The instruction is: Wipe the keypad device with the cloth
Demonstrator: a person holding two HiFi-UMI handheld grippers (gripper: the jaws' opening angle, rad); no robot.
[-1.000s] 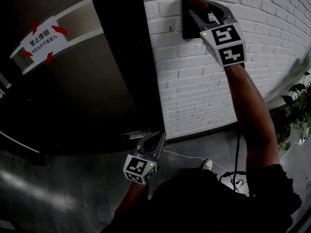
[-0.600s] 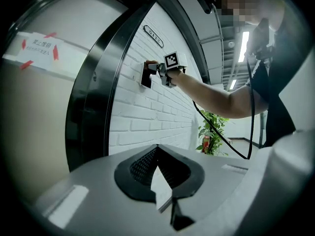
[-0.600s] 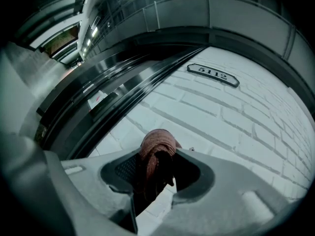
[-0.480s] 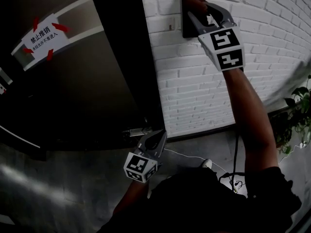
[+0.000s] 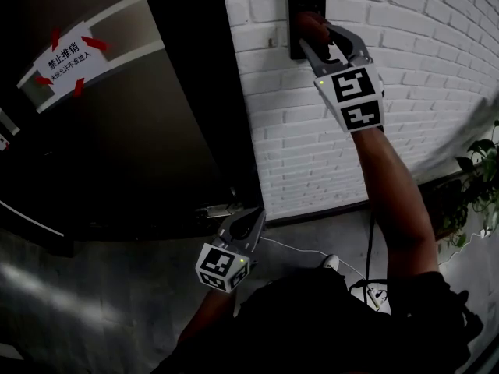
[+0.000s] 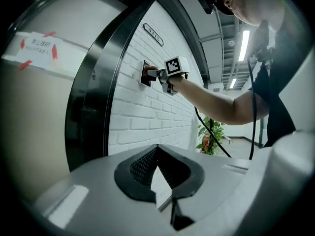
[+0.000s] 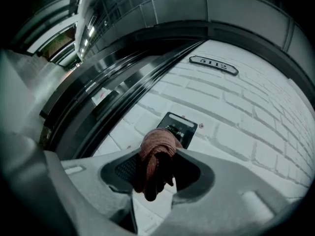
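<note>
The black keypad device is fixed on the white brick wall, just right of a dark door frame. My right gripper is raised to it and shut on a bunched reddish cloth, which presses on the device's lower half. In the right gripper view the cloth sits between the jaws and hides the lower part of the keypad device. My left gripper hangs low near the door's foot, shut with nothing in it. The left gripper view shows its closed tips and, far off, the right gripper.
A curved dark door with a taped paper notice fills the left side, and a metal handle sits near my left gripper. A number plate hangs above the device. A potted plant stands at the right, and cables lie on the floor.
My right gripper has slid the cloth down the keypad device, so the device's top now shows. The left gripper has hardly moved.
</note>
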